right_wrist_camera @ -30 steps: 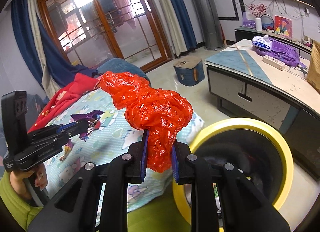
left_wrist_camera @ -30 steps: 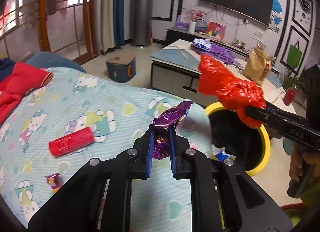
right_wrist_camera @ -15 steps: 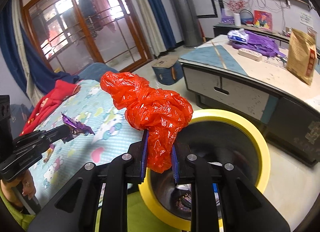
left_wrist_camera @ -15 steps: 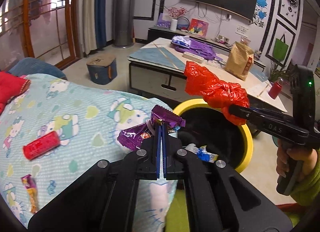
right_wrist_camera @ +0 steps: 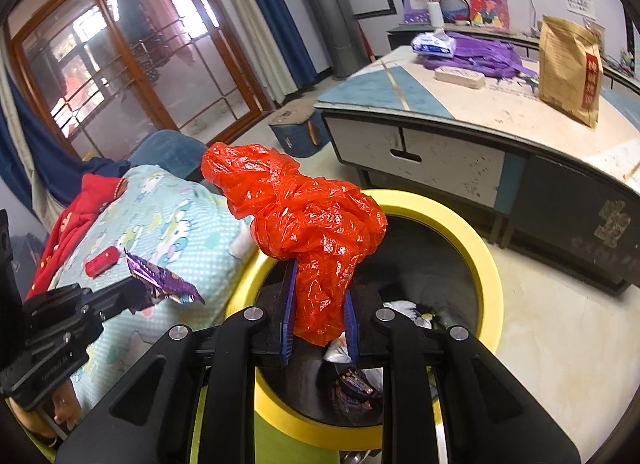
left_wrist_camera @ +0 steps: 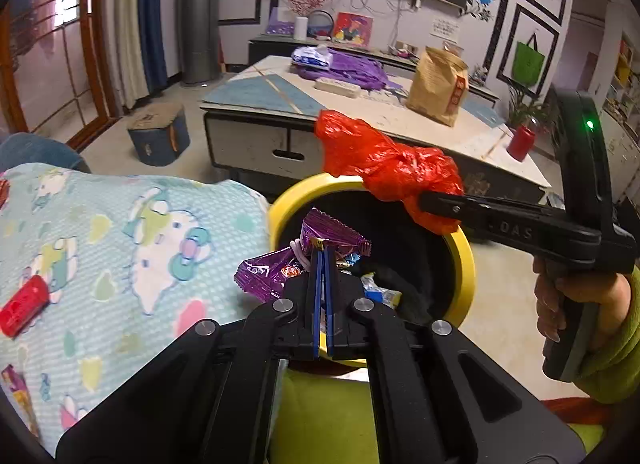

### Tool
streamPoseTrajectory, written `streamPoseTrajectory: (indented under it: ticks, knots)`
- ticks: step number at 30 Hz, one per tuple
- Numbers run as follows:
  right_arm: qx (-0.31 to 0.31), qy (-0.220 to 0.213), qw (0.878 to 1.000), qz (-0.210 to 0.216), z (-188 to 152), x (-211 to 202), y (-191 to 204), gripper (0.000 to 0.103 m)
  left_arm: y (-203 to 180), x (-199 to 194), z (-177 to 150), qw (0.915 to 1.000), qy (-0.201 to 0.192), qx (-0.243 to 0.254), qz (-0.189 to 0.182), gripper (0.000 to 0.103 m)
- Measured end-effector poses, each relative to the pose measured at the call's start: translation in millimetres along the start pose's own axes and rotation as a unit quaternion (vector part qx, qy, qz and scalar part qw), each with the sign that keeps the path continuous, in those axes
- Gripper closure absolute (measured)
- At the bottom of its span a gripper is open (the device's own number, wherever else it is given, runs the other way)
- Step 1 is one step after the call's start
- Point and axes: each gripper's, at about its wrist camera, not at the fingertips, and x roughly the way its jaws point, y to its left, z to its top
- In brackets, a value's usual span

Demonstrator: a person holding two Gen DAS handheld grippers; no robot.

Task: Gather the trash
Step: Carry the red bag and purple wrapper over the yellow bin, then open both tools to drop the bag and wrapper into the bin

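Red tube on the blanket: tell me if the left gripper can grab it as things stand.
Probably not yet: the left gripper is shut on the purple wrapper by the bin. The red tube lies uncovered.

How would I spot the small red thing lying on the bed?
Start at the cartoon-cat blanket beside the yellow-rimmed bin. Out on its open middle, away from the bin, lies a small red tube on its side. The only other loose piece there is a flat multicoloured wrapper.

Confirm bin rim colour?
Yellow rim, black inside; clearest in the right wrist view.
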Motion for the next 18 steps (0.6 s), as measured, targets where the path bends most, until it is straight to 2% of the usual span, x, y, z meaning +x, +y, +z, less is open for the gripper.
streamPoseTrajectory:
  ticks: [18]
  knots:
    - [0.055, 0.036, 0.998, -0.016, -4.6, 19.4, -30.5, 0.080, -29.2, 36.8, -11.5, 0.9983, 0.036, 0.018, -0.043, 0.103]
